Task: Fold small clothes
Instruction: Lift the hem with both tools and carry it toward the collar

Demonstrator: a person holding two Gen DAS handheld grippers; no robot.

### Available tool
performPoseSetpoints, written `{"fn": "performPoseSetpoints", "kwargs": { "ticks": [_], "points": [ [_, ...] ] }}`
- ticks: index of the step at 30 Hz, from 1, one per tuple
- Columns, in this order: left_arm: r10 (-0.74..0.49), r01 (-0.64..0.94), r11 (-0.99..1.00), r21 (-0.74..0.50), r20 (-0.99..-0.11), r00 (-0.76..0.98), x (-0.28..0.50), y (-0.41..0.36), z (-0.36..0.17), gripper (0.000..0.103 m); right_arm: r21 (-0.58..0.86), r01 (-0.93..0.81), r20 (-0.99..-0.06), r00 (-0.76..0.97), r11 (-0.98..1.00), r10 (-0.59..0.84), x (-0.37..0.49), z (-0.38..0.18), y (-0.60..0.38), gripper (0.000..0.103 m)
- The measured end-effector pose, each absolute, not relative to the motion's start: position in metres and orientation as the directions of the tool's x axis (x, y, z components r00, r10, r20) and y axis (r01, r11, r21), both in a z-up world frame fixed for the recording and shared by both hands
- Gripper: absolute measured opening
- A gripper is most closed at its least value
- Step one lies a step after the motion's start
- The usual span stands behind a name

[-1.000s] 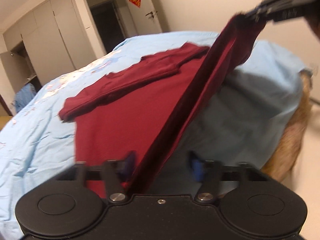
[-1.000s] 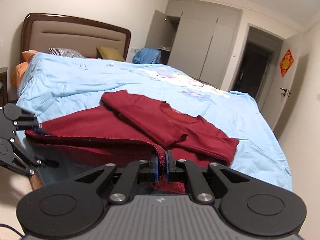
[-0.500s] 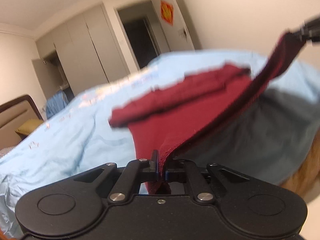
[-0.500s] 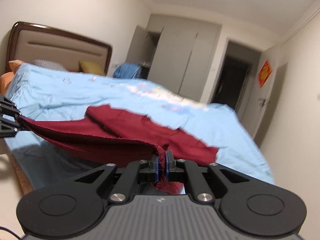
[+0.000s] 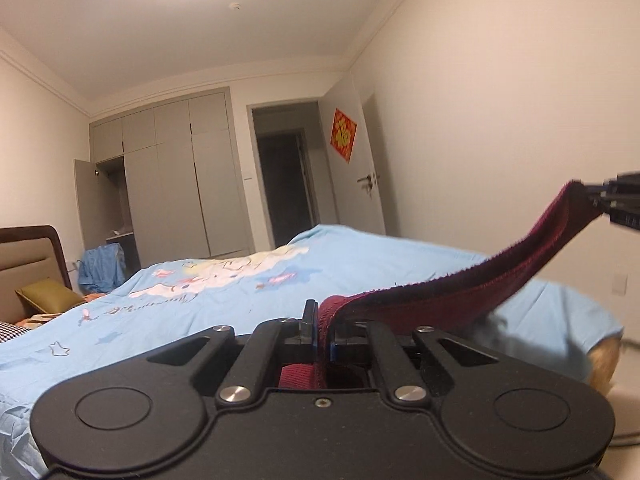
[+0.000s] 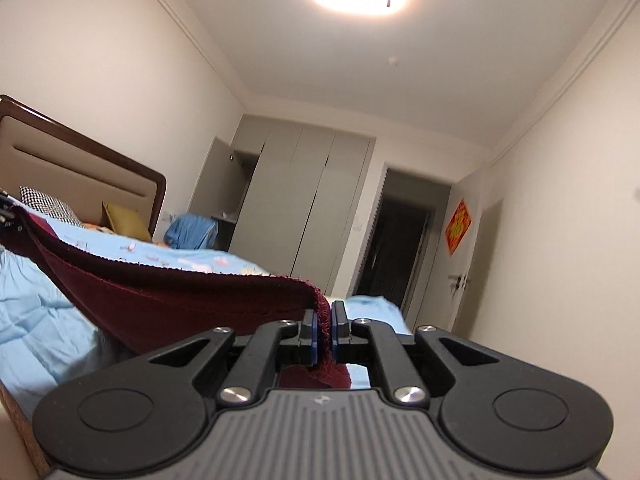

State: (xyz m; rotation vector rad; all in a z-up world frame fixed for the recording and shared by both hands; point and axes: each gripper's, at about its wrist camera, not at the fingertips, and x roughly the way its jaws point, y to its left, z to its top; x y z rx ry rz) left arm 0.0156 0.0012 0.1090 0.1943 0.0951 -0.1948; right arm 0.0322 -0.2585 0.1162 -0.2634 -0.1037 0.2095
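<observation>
L gripper (image 5: 323, 330) clamped on garment (image 5: 460, 292) hem, was open 1 s ago | both cams now tilted up, hem raised off bed (image 5: 200, 292) → fold-over likely starting | R gripper (image 6: 325, 326) pinching other hem corner | hem taut betw grippers, long axis L–R along bed's near edge, body sagging toward bed

A: Left gripper (image 5: 323, 334), what've we got? Matte black body w/ two round raised discs, silver screws at the linkage pivots, small screw dead centre, blue pads on the fingertips (image 5: 310, 320).

B: Right gripper (image 6: 324, 328), same build, but grey ribbed top plate w/ a tiny logo. Black link arms, silver screws, blue-lined fingertips (image 6: 340, 318).
</observation>
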Motion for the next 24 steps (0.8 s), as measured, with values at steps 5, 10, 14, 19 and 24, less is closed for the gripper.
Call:
{"fn": "performPoseSetpoints", "kwargs": {
  "ticks": [5,10,14,19,24],
  "points": [
    [-0.207,0.223,0.969,0.110,-0.140,0.968,0.030,0.009,0.131,0.004,-0.284,-0.193,0.078,0.972,0.939,0.223,0.045,0.128,-0.258,0.007],
    [-0.184,0.214,0.967,0.138,-0.200,0.962,0.081,0.013,0.143,0.005,-0.313,-0.208,0.037,0.972,0.927,0.231,0.100,0.133,-0.255,0.007],
    [-0.172,0.219,0.965,0.146,-0.280,0.944,0.141,0.017,0.151,0.005,-0.319,-0.232,-0.034,0.972,0.919,0.234,0.168,0.140,-0.252,0.007],
    [-0.129,0.210,0.959,0.188,-0.370,0.920,0.225,0.021,0.145,0.005,-0.349,-0.261,-0.114,0.965,0.900,0.236,0.251,0.134,-0.234,0.007],
    [-0.094,0.195,0.967,0.165,-0.480,0.872,0.310,0.030,0.116,0.005,-0.341,-0.284,-0.212,0.952,0.896,0.221,0.320,0.110,-0.219,0.007]
  ]
}}
